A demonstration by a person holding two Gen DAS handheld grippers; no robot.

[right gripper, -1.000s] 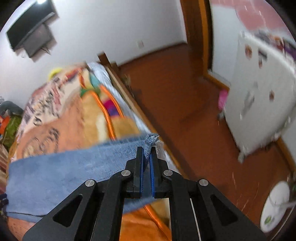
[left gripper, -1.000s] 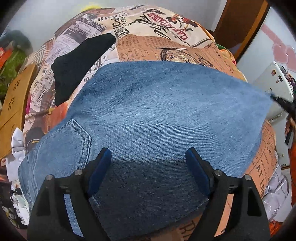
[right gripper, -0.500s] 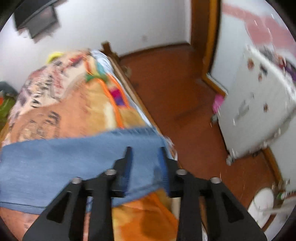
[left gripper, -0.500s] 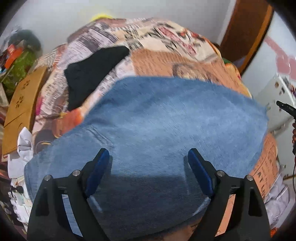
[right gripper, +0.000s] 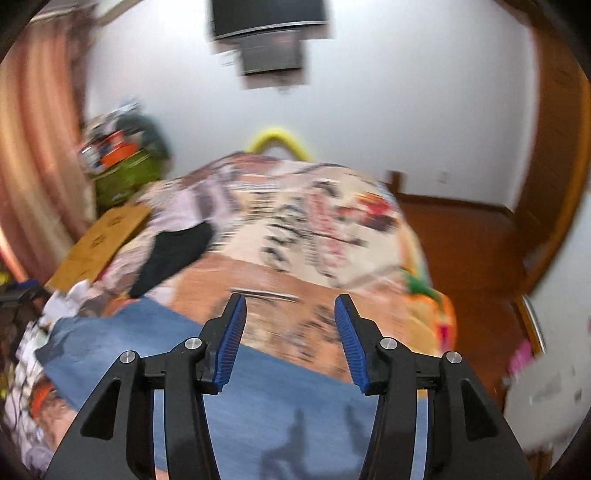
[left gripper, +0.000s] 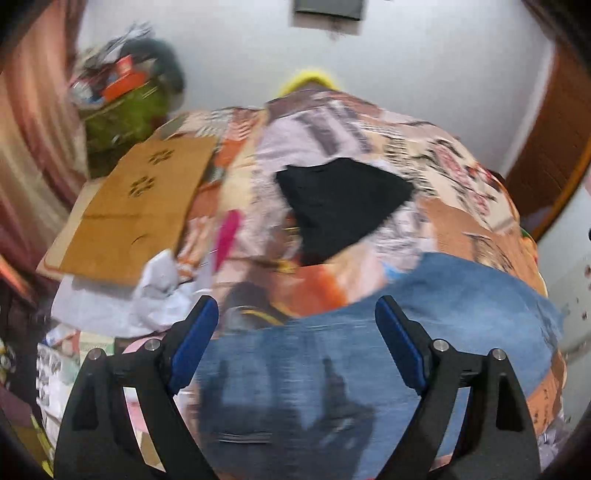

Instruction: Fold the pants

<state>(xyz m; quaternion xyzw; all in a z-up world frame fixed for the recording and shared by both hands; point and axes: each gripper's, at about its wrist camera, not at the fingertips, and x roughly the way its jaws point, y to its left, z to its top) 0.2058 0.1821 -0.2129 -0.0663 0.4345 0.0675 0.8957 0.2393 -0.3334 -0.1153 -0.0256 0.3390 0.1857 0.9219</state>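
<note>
The blue denim pants (left gripper: 424,332) lie folded flat on the patterned bed cover (left gripper: 369,125), filling the lower part of both wrist views. My left gripper (left gripper: 295,325) hangs above the pants' far edge, open, with nothing between its blue pads. The same pants (right gripper: 147,354) show in the right wrist view, below and left of my right gripper (right gripper: 290,321). Its jaws are opening and nothing is between them; the cloth lies free beneath. Both views are blurred by motion.
A black garment (left gripper: 340,206) lies on the bed beyond the pants. A wooden board (left gripper: 136,206) sits at the bed's left, above crumpled white cloth (left gripper: 159,291). A cluttered green bin (left gripper: 125,110) stands left, a wall-mounted TV (right gripper: 266,33) ahead, and brown floor (right gripper: 461,251) to the right.
My right gripper let go of the denim hem, its jaws parted, and it rose and swung back toward the bed. My left gripper lifted and tilted up, staying open above the pants.
</note>
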